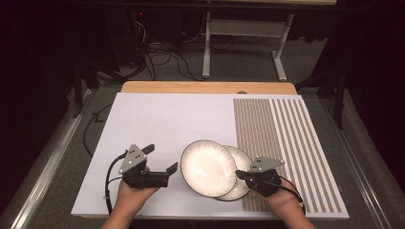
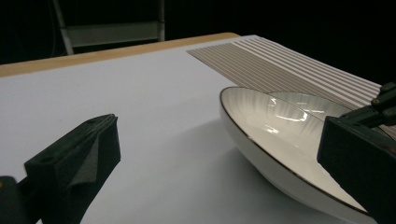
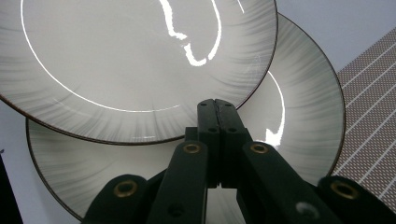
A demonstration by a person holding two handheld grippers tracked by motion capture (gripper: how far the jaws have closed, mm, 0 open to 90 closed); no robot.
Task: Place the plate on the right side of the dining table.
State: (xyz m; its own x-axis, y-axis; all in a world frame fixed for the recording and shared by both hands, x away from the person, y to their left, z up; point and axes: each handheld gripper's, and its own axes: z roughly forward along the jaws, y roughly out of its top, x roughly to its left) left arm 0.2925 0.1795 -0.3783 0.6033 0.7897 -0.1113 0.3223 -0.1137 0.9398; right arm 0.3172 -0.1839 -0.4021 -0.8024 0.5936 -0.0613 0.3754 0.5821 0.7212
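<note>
On the near half of the white mat (image 1: pixel 157 119), two ribbed plates with dark rims overlap between my hands: the upper plate (image 1: pixel 208 167) rests tilted on the lower plate (image 1: pixel 241 183), its left edge down near the mat and its right side propped up.

My right gripper (image 1: pixel 243 175) comes in from the right with its jaws pressed together; in the right gripper view the closed tips (image 3: pixel 217 112) sit at the near rim of the upper plate, over the lower one, and I cannot tell whether they pinch anything.

My left gripper (image 1: pixel 160 160) hovers just left of the stack, jaws apart and empty, pointing right toward the plates. In the left gripper view the upper plate (image 2: pixel 280 140) lies ahead beside the right jaw, its rim running near to far.

By my reckoning the left hand is the one free to take that low left rim, approaching level from the left.
</note>
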